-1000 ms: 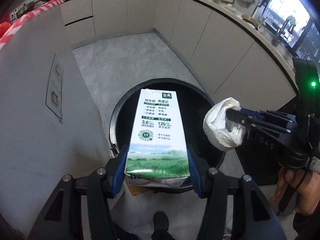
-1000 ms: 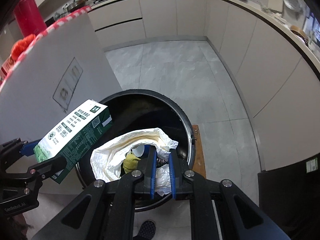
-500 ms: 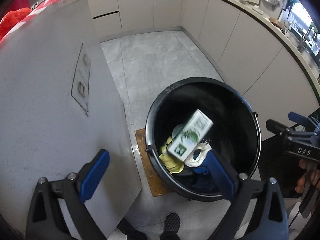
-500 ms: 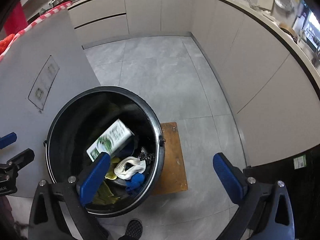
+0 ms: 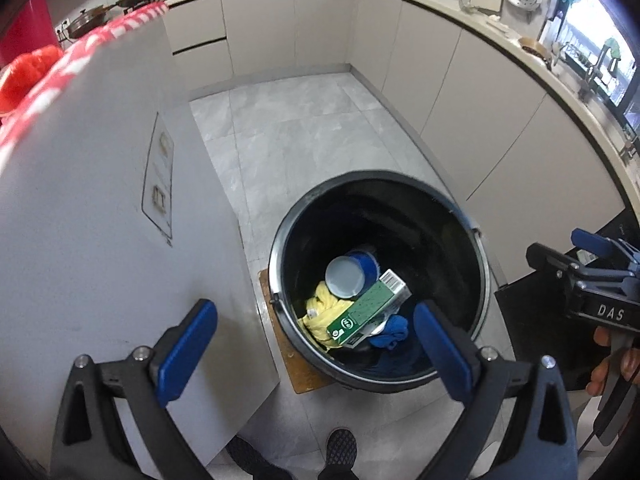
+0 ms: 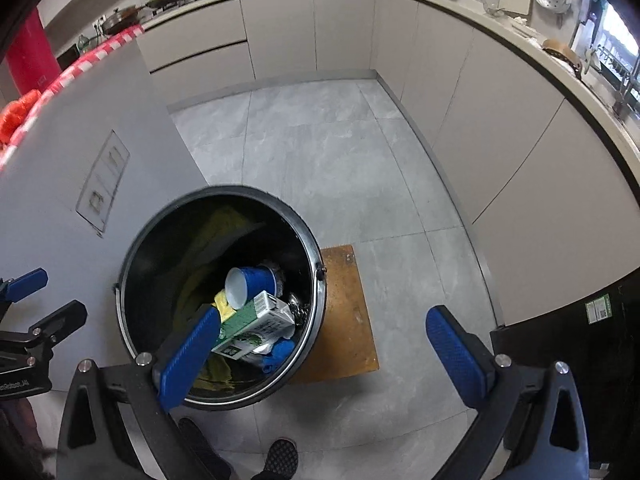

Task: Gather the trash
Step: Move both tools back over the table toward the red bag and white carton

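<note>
A grey tiled kitchen floor (image 5: 296,140) is seen, lined with pale cabinets (image 6: 280,28). A black bin (image 5: 460,236) is stood on a brown mat (image 6: 344,312) beside a grey panel (image 5: 80,220). Inside the bin, a green milk carton (image 5: 366,312) is laid over a yellow cloth (image 5: 320,312), next to a blue cup (image 5: 350,276) and something blue. The left gripper (image 5: 316,348) and right gripper (image 6: 324,348) are held above, jaws spread wide and empty.

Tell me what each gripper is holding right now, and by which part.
Nothing is held. The left gripper and the right gripper both stand open and empty above the black bin, where the milk carton lies.
</note>
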Demonstrator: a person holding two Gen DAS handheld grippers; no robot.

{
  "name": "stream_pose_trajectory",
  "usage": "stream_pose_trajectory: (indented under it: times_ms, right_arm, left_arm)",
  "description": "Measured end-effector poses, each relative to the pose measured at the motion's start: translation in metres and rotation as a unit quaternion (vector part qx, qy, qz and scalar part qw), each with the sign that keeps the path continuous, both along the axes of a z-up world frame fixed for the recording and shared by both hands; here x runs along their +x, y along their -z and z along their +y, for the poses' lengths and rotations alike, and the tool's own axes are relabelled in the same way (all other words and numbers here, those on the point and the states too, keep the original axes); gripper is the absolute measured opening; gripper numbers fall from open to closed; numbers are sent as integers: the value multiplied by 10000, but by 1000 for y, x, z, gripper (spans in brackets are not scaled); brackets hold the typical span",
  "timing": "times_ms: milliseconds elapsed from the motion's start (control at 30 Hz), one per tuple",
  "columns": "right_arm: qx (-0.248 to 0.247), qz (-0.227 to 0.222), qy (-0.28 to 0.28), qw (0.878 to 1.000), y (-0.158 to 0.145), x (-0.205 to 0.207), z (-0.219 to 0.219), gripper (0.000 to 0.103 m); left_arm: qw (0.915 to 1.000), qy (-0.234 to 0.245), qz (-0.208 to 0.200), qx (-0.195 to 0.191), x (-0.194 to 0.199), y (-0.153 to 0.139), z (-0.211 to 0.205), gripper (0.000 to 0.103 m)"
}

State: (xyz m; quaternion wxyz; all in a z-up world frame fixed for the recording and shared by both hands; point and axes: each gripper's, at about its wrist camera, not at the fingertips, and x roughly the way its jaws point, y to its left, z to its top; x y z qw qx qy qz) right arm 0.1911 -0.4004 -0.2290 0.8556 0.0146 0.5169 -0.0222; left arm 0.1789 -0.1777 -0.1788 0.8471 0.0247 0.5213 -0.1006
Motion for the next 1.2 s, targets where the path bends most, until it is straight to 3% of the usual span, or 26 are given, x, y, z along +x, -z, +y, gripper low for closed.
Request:
stream_pose_trajectory:
  times_ms: [633, 1033, 1200]
  right_arm:
    - [-44, -839, 58, 9964, -97, -31, 22, 103]
    - [123, -1550, -283, 9874, -145, -38, 53, 103]
    - [190, -1539, -656, 9857, -155, -31, 86, 103]
  left_arm:
    - [9961, -173, -803, -311, -33, -78, 23, 100]
    - [9866, -842, -1372, -276, -53, -116, 74, 100]
    - [9799, -1215, -1571, -180, -62, -128, 108, 100]
